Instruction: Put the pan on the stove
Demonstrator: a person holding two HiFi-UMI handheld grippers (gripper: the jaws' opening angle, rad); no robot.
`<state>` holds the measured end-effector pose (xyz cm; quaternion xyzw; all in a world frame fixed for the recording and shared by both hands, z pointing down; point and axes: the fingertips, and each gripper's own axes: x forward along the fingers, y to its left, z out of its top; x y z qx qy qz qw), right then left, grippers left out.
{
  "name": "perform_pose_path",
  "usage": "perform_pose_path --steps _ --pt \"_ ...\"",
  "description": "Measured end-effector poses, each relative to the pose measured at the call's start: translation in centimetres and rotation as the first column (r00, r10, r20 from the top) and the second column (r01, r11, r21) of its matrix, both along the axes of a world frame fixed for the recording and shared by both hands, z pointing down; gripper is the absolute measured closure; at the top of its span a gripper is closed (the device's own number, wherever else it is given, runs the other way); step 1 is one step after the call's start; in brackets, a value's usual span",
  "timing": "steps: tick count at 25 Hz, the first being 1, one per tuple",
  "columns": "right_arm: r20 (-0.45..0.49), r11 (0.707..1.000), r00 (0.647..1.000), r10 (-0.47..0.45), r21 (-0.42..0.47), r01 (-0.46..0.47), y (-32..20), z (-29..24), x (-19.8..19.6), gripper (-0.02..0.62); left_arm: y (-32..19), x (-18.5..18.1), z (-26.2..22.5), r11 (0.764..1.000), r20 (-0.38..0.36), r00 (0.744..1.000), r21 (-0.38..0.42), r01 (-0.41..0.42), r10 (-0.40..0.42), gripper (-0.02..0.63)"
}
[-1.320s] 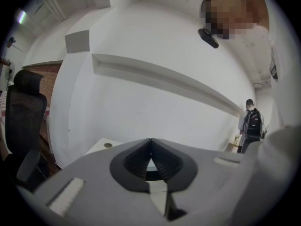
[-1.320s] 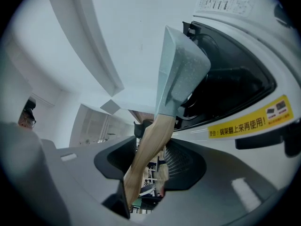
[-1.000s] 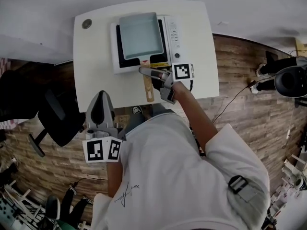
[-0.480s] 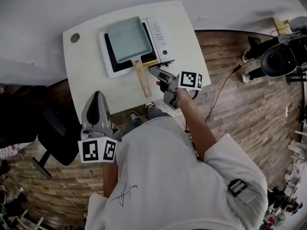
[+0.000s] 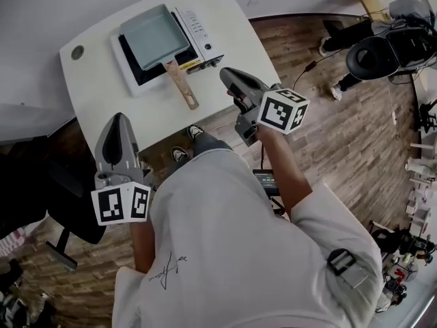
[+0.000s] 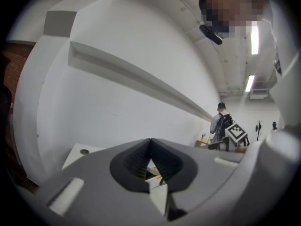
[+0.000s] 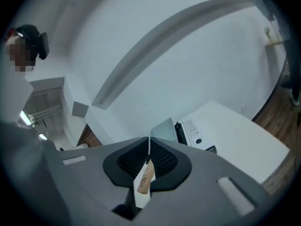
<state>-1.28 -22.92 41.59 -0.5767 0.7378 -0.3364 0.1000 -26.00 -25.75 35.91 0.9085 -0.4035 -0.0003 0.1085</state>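
The pale grey-blue square pan (image 5: 153,36) sits on the black top of the white stove (image 5: 198,29). Its wooden handle (image 5: 181,84) points toward me over the white table (image 5: 95,87). My right gripper (image 5: 225,74) hangs off the table's near right corner, apart from the handle. Its jaws have just been closing and are shut with nothing between them. In the right gripper view the right gripper (image 7: 149,142) looks at the pan (image 7: 164,128), handle (image 7: 146,178) and stove (image 7: 193,133) farther off. My left gripper (image 5: 117,118) is shut and empty at the table's near edge.
A round cable hole (image 5: 77,52) marks the table's far left corner. A black office chair (image 5: 61,203) stands at my left over the wooden floor. Black equipment (image 5: 382,53) and cables lie at the upper right. A person with a backpack (image 6: 221,124) stands far off.
My right gripper has drawn back from the pan handle, risen toward me and closed its jaws. The pan stays on the stove. My left gripper has barely moved.
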Motion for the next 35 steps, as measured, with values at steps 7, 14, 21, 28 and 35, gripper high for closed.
perform_pose_path --steps 7,14,21,28,35 --pt "-0.171 0.997 0.985 0.009 0.082 0.005 4.3 -3.5 -1.7 0.595 2.4 -2.3 -0.4 0.999 0.032 0.999 0.05 0.01 -0.011 0.598" --pt "-0.306 0.993 0.952 -0.023 0.102 0.057 5.2 -4.6 -3.5 0.597 3.0 -3.7 -0.2 0.999 0.011 1.0 0.037 0.022 -0.022 0.598" --pt "-0.352 0.992 0.935 -0.035 0.103 0.076 5.0 -4.8 -4.3 0.595 2.9 -4.2 0.2 0.999 0.012 1.0 0.021 0.027 -0.027 0.598" --pt "-0.371 0.997 0.928 -0.033 0.05 0.055 5.1 -4.2 -4.2 0.595 3.4 -4.0 0.9 1.0 0.002 1.0 -0.004 0.01 -0.01 0.599" --pt "-0.407 0.999 0.913 -0.023 0.031 0.039 6.5 -4.3 -3.7 0.595 5.4 -2.8 1.8 0.999 0.014 0.999 -0.023 -0.04 0.041 0.6"
